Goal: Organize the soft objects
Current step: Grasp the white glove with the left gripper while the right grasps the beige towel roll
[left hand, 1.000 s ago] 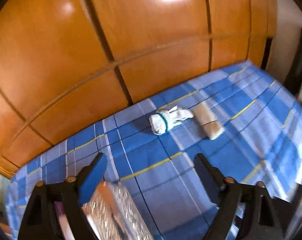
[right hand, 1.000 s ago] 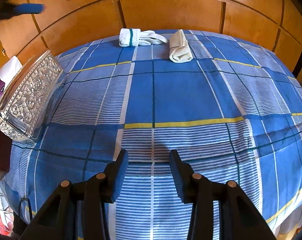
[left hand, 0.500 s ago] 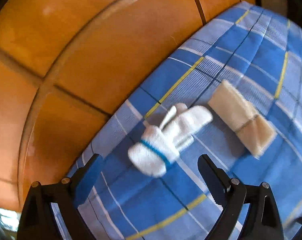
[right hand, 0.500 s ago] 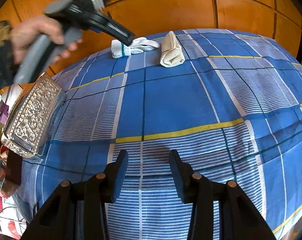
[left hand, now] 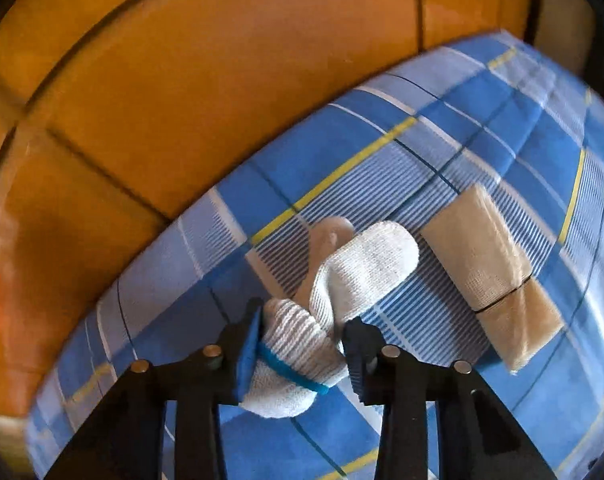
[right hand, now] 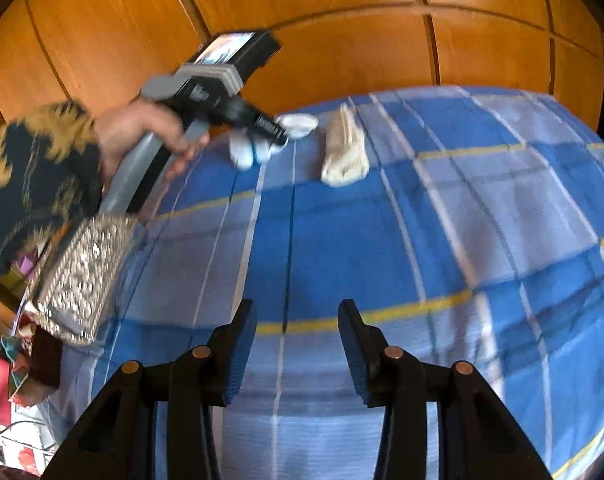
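Left tongs (left hand: 302, 332) pinch ribbed white knit sock (left hand: 298, 344).

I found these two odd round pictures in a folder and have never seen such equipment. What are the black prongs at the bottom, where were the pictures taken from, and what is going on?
No robot here: a person holds a hand tool with two fingers in each hand, and a wide-angle camera on each tool looks along its fingers. The left tool's picture shows the left gripper shut on the cuff of a white sock bundle with a blue-green stripe, on a blue checked bedsheet. Beside it lies a rolled beige cloth. The right tool's picture shows the right gripper, empty over the sheet, and, farther off, the person's hand working the left tool. An ornate silver box sits at the bed's left edge.
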Motion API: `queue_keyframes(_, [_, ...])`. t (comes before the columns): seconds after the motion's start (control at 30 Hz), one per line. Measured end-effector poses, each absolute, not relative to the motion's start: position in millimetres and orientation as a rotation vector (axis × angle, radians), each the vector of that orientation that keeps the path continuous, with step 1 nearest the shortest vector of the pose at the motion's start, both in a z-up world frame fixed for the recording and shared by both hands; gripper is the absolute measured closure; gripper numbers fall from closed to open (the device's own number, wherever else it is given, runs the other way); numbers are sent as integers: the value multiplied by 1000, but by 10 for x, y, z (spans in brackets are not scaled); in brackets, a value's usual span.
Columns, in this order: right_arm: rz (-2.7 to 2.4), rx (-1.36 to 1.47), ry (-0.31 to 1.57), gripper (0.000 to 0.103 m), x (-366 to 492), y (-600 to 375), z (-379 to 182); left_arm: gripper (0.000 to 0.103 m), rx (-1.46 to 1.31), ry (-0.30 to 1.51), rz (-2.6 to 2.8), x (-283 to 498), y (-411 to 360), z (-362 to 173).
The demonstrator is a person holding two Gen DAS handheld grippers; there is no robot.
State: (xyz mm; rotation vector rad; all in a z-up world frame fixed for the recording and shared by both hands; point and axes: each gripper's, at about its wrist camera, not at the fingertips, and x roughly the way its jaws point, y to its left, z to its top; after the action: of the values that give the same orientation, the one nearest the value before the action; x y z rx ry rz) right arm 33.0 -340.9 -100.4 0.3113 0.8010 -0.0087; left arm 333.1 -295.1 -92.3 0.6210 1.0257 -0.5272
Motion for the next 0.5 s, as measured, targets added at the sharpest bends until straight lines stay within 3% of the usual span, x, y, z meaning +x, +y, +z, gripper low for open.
queue_keyframes(0.5, [-83, 356, 829, 60, 1941, -4005, -927, 66, 455, 1119, -504, 3115, -2557, -778])
